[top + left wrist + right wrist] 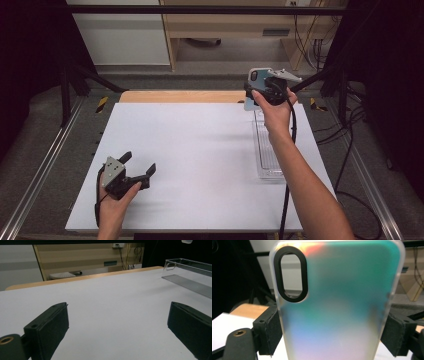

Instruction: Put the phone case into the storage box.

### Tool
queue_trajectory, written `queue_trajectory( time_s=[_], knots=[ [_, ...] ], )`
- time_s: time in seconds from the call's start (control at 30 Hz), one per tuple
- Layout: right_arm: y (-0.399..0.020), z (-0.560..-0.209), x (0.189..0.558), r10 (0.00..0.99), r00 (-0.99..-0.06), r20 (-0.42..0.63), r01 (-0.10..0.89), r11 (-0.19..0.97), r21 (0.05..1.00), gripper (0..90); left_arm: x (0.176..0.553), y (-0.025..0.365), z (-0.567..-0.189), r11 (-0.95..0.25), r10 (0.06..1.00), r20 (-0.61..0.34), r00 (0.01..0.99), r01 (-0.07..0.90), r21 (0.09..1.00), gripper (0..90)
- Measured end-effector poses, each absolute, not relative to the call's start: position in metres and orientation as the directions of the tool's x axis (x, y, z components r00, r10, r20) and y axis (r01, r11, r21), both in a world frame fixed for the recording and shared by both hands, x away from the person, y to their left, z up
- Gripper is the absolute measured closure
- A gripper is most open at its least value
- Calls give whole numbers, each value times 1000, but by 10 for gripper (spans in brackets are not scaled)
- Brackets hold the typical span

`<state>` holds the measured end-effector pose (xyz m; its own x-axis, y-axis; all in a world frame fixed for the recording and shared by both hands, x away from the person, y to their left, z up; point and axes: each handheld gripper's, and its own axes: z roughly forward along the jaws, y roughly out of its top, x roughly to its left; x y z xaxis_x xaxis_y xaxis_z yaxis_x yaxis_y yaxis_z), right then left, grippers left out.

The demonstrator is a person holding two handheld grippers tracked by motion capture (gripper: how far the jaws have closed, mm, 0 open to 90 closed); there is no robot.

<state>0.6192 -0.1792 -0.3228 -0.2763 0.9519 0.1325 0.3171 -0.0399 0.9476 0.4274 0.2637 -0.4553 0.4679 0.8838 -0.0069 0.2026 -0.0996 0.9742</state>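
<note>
A: Nearest to us, the left gripper (138, 171) sits low over the white tabletop (200, 165), close to its front left corner. Its fingers (47, 327) stand wide apart with bare surface between them.

B: And we have little around it. The clear tray (267, 150) lies well off along the right side, long and narrow, running away from us. In the left gripper view its rim (186, 262) rises at the far right.

A: Past the tray's far end, we see the right gripper (255, 90) raised near the back right corner. Its fingers (268, 331) are clamped on the case (337, 302).

B: The case is a frosted phone case, teal at the top and fading to pale pink below. It stands upright, gripped by its two long edges, one finger on each side of its lower half. The black oval camera cutout sits above the fingers at upper left in the right gripper view.

A: Behind the tabletop we see its wooden edge (180, 96), then the floor and a pale wood cabinet (235, 25) at the back.
</note>
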Motion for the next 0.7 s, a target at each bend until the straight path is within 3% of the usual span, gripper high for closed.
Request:
queue_trajectory(
  time_s=[0.7],
  knots=[
    [-208,-328,617,971,-212,106,283,-43,958,176,425,269,-457,-75,882,4,472,131,989,26]
  ],
)
